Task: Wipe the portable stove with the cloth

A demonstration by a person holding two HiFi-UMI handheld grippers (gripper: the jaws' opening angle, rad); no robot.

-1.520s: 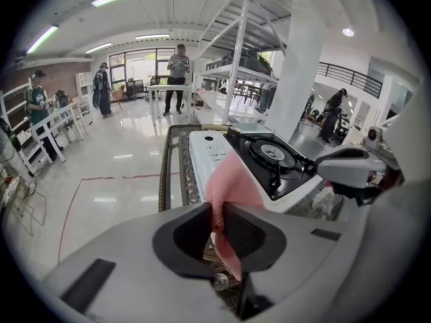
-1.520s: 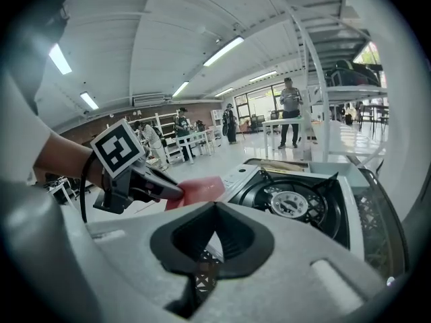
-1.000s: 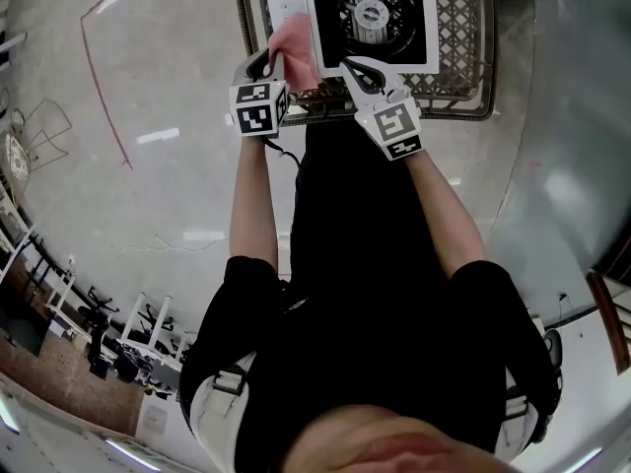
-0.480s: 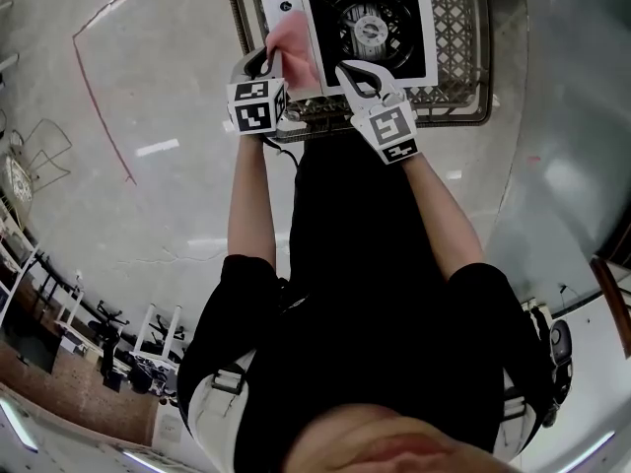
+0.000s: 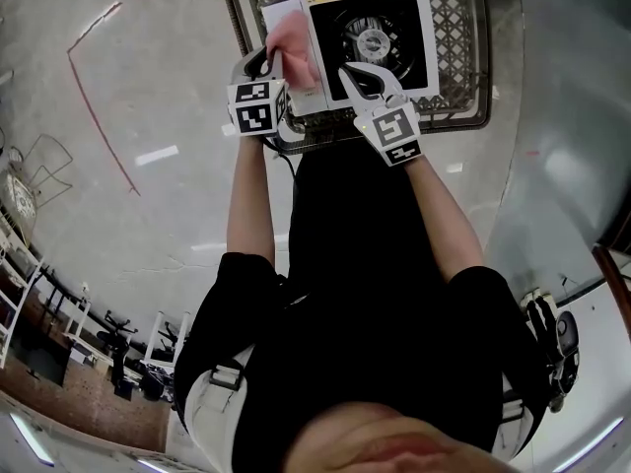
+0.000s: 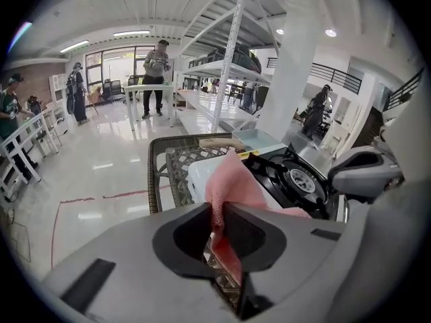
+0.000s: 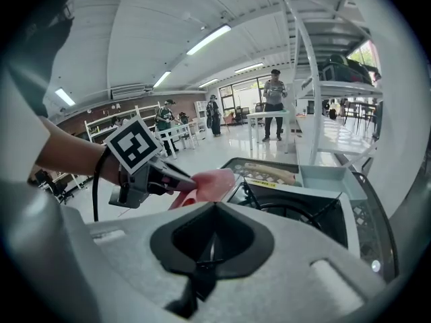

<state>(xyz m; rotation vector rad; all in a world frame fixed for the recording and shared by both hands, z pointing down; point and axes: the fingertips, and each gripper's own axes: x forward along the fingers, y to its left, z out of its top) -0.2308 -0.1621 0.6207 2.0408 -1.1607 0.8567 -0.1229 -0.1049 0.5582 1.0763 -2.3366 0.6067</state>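
The portable stove (image 5: 419,67), white with a black top and a round burner (image 5: 373,39), sits on a wicker table (image 5: 455,28). A pink cloth (image 5: 293,47) lies against the stove's left white panel, pinched in my left gripper (image 5: 271,59). In the left gripper view the cloth (image 6: 232,184) stands up from the shut jaws of my left gripper (image 6: 219,210), in front of the stove (image 6: 296,177). My right gripper (image 5: 347,69) hovers at the stove's near edge, shut and empty. Its own view shows my right gripper (image 7: 214,210), the cloth (image 7: 209,182) and the stove (image 7: 303,210).
The wicker table's dark rim (image 6: 153,173) runs around the stove. A pale tray (image 7: 330,177) and a wooden piece (image 7: 269,172) lie behind the stove. White shelving (image 6: 222,73) and several people stand farther off. A red line (image 5: 99,116) marks the floor at left.
Both grippers have moved forward over the stove's near edge, and the cloth now lies farther up its left panel. The stove sits lower in the head view. Neither gripper's jaws changed.
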